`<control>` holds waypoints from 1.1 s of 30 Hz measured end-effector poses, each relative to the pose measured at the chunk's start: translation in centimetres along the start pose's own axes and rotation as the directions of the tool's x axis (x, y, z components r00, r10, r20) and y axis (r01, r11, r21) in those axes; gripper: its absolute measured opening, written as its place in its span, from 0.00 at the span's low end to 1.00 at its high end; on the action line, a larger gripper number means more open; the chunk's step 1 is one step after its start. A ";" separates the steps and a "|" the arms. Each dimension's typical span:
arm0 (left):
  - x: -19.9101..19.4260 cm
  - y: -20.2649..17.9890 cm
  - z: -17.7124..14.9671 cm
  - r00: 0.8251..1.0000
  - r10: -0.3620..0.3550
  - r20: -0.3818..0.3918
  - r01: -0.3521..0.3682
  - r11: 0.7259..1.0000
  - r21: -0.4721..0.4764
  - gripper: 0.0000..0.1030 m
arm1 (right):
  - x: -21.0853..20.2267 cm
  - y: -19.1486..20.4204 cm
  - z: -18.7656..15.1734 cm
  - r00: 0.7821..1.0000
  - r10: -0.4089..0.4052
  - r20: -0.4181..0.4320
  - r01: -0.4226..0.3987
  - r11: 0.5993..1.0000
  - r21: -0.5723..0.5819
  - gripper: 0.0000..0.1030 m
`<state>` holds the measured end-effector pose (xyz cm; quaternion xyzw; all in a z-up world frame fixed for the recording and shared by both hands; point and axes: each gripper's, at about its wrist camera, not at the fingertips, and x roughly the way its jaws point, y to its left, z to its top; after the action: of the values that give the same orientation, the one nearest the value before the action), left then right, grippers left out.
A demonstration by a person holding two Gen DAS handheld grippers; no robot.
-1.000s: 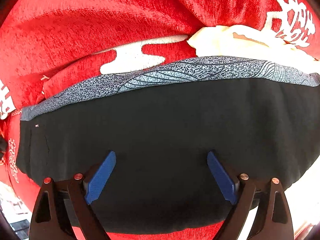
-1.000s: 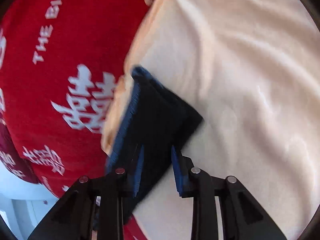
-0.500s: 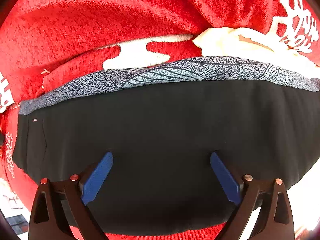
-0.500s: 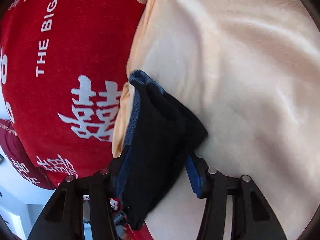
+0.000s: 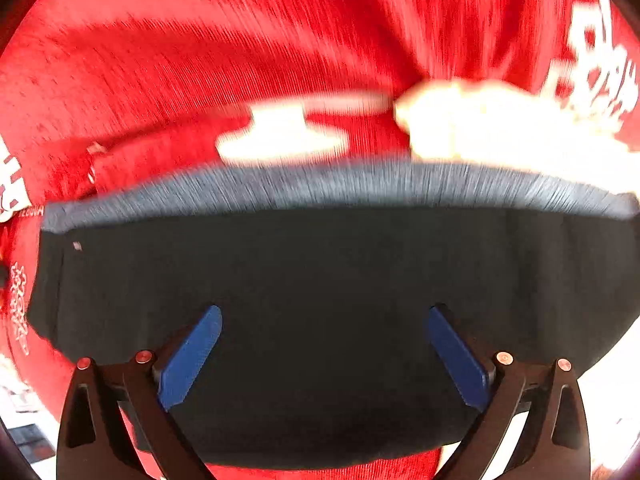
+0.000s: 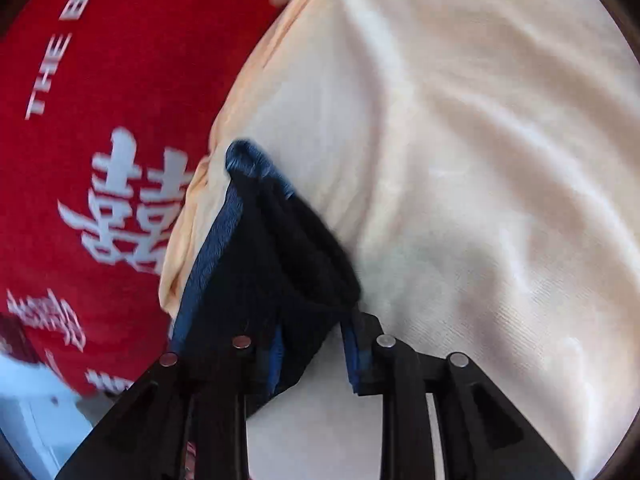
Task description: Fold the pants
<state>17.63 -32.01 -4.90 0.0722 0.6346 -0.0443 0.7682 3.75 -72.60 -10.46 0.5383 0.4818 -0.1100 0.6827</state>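
While the black pants [image 5: 320, 304] are lying flat on the red blanket [image 5: 240, 40], their grey-blue waistband [image 5: 340, 188] being turned toward the cream cloth [image 5: 480, 128], the left gripper [image 5: 324, 356] is being held wide open over the dark fabric, gripping nothing. At the waistband's corner, a bunched fold [image 6: 280, 264] is being pinched by the right gripper [image 6: 312, 352] against the cream cloth, and that corner is probably best being carried low and evenly, so layers are being kept aligned.

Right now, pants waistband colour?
Blue-grey waistband on black pants; left wrist view, though blurred.
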 end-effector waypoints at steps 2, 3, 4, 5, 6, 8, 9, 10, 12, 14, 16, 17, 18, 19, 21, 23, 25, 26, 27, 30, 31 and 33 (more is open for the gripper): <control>-0.8 1.0 1.4 0.999 0.004 0.054 -0.003 1.000 -0.014 1.00 | -2.1 1.1 -0.8 0.996 -0.069 0.058 0.070 0.997 -0.014 0.33; -0.5 1.4 2.2 0.998 0.007 0.060 -0.006 1.000 -0.020 1.00 | -3.0 2.2 -1.3 0.992 -0.092 0.089 0.097 0.994 -0.056 0.33; 0.2 1.4 3.2 0.998 0.021 0.057 -0.020 0.999 -0.030 1.00 | -3.6 4.0 -1.8 0.989 -0.104 0.110 0.118 0.984 -0.136 0.33; 1.3 1.3 4.5 0.998 0.039 0.050 -0.036 0.998 -0.042 1.00 | -3.7 5.8 -2.0 0.988 -0.108 0.111 0.130 0.966 -0.222 0.33; 2.4 1.4 4.7 0.998 0.047 0.042 -0.045 0.998 -0.050 1.00 | -3.2 7.6 -2.2 0.989 -0.114 0.098 0.138 0.944 -0.298 0.33; 5.5 1.0 6.0 0.997 0.072 0.008 -0.072 0.996 -0.058 1.00 | -0.9 10.5 -1.9 0.991 -0.123 0.060 0.137 0.904 -0.404 0.33; 6.0 1.2 6.1 0.998 0.064 0.021 -0.063 0.995 -0.072 1.00 | 0.6 11.5 -1.6 0.992 -0.124 0.038 0.128 0.893 -0.432 0.33; 6.0 1.5 6.2 0.997 0.058 0.048 -0.054 0.995 -0.088 1.00 | 2.3 12.1 -1.3 0.993 -0.121 0.012 0.113 0.884 -0.453 0.33; 5.7 2.2 5.9 0.998 0.042 0.035 -0.039 0.994 -0.098 1.00 | 6.0 13.1 -0.6 0.986 -0.162 -0.027 0.126 0.851 -0.511 0.32; 5.1 3.0 5.5 0.999 0.050 0.021 -0.048 0.995 -0.093 1.00 | 7.4 12.6 0.2 0.979 -0.203 -0.006 0.169 0.833 -0.526 0.24; 4.1 4.1 4.7 0.997 0.072 0.024 -0.070 0.994 -0.079 1.00 | 6.3 11.5 1.1 0.971 -0.235 0.040 0.226 0.848 -0.480 0.23; 3.6 4.8 4.2 0.997 0.079 0.024 -0.077 0.994 -0.079 1.00 | 5.1 10.6 1.6 0.953 -0.288 0.093 0.298 0.843 -0.448 0.26; 3.0 5.6 3.6 0.997 0.080 0.020 -0.078 0.993 -0.084 1.00 | 3.7 9.6 2.1 0.926 -0.348 0.148 0.378 0.836 -0.397 0.27; 2.5 6.4 3.1 0.997 0.079 0.018 -0.077 0.993 -0.092 1.00 | 2.0 8.0 2.7 0.882 -0.432 0.188 0.471 0.824 -0.315 0.27; 1.6 7.3 1.5 0.996 0.084 0.017 -0.082 0.991 -0.103 1.00 | -0.8 5.5 3.1 0.856 -0.485 0.178 0.513 0.836 -0.192 0.30; 1.1 8.4 -0.6 0.995 0.102 0.009 -0.101 0.990 -0.096 1.00 | -2.2 5.7 2.0 0.879 -0.446 0.169 0.473 0.860 -0.191 0.30; 2.2 8.0 -1.8 0.990 0.140 -0.030 -0.143 0.986 -0.090 1.00 | -1.8 8.4 -0.6 0.917 -0.365 0.161 0.399 0.860 -0.319 0.30; 2.8 8.1 -2.8 0.987 0.148 -0.057 -0.153 0.984 -0.087 1.00 | -1.1 9.9 -1.7 0.932 -0.330 0.149 0.362 0.850 -0.384 0.31; 3.1 8.2 -3.9 0.986 0.147 -0.075 -0.154 0.984 -0.092 1.00 | 0.1 11.3 -2.7 0.948 -0.295 0.120 0.317 0.839 -0.442 0.36; 2.9 10.1 -5.8 0.994 0.083 -0.068 -0.094 0.982 -0.166 1.00 | 4.6 13.6 -4.2 0.946 -0.320 0.047 0.295 0.793 -0.533 0.39; 2.8 10.7 -6.1 0.994 0.068 -0.082 -0.082 0.980 -0.180 1.00 | 5.7 13.1 -4.1 0.928 -0.370 0.049 0.335 0.768 -0.545 0.39; 2.7 12.1 -6.7 0.993 0.069 -0.099 -0.086 0.980 -0.181 1.00 | 6.2 10.7 -3.0 0.898 -0.432 0.080 0.408 0.754 -0.515 0.36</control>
<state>13.57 -18.88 -8.10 0.0271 0.6674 0.0484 0.7426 12.47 -63.50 -8.42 0.2141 0.6166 -0.1142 0.7490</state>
